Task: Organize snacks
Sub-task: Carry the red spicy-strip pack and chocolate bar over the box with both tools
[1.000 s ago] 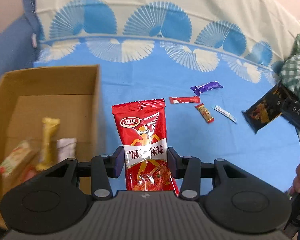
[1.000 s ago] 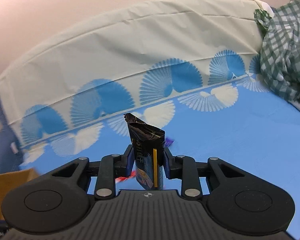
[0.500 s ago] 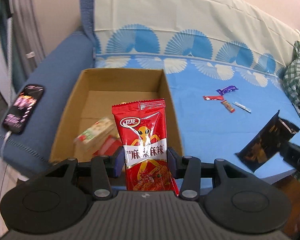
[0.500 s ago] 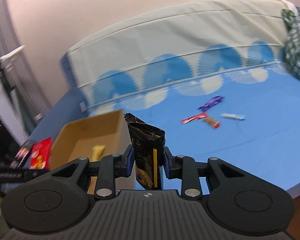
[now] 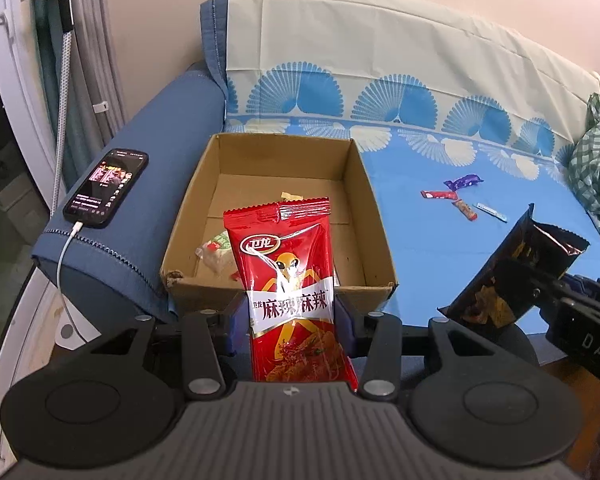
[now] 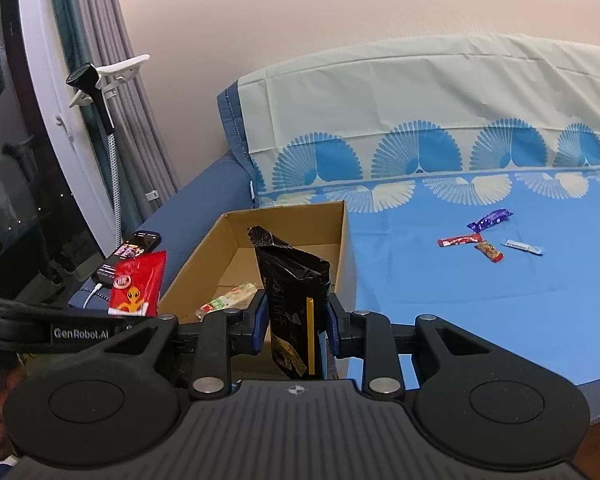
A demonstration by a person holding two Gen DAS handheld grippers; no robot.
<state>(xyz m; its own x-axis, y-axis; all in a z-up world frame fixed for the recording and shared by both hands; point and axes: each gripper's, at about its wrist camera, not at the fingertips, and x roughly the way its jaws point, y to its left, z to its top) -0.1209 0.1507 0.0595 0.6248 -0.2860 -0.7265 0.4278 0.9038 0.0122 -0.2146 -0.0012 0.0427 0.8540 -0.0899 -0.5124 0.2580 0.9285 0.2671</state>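
Two logos: "GenRobot.AI" strap [image 6: 80,334], "DAS" casing [image 5: 598,346]

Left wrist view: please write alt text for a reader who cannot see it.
The left tool grips a red snack packet upright before an open cardboard box on a blue bedsheet. The right tool holds a black snack bag at right; a lit phone lies left of the box.

The red snack packet [image 5: 292,280] reads "卫龙" and "麻辣麻辣"; the left hand-held gripper [image 6: 80,334] reads "GenRobot.AI".
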